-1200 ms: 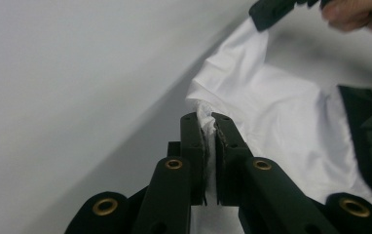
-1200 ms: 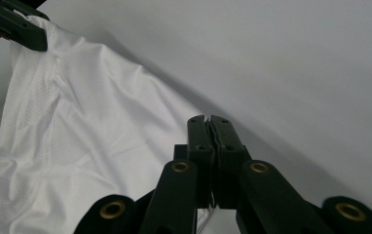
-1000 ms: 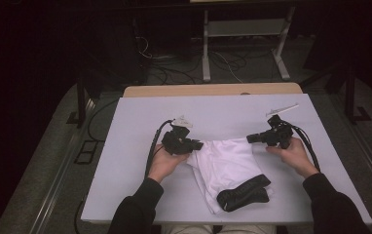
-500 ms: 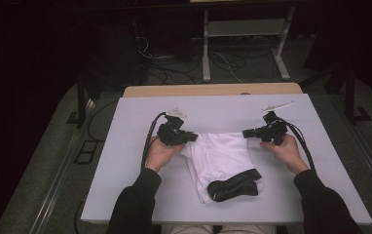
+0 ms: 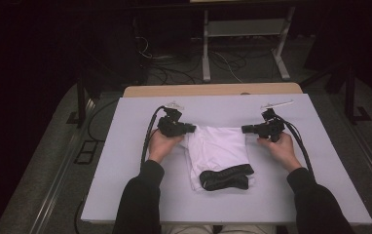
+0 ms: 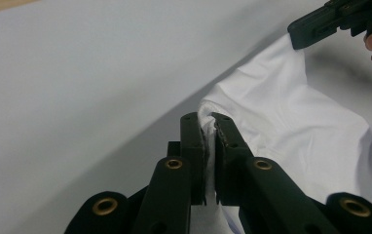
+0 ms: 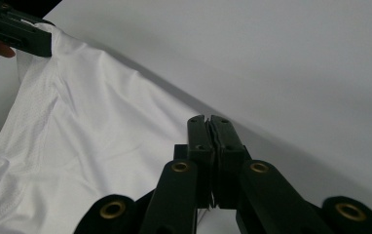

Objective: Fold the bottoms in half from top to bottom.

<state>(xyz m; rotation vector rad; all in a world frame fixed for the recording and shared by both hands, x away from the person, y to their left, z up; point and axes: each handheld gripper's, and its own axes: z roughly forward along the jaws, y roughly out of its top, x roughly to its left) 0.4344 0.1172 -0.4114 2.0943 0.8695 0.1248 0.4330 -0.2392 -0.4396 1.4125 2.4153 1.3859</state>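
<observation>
While the white garment (image 5: 219, 146) lies mid-table (image 5: 125, 185), left gripper (image 5: 190, 129) and right gripper (image 5: 246, 129) stretch its far edge. Left gripper view: jaws clamp a fold. Right gripper view: jaws clamp thin cloth; overstretching risks slippage.

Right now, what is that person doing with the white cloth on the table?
A person holds a gripper in each hand and is stretching a white garment out between them. The left gripper is clamped on one far corner of the cloth, and the right gripper is clamped on the other. The near part of the garment lies on the grey table, with a black rolled-up piece of fabric resting on top of it.
</observation>
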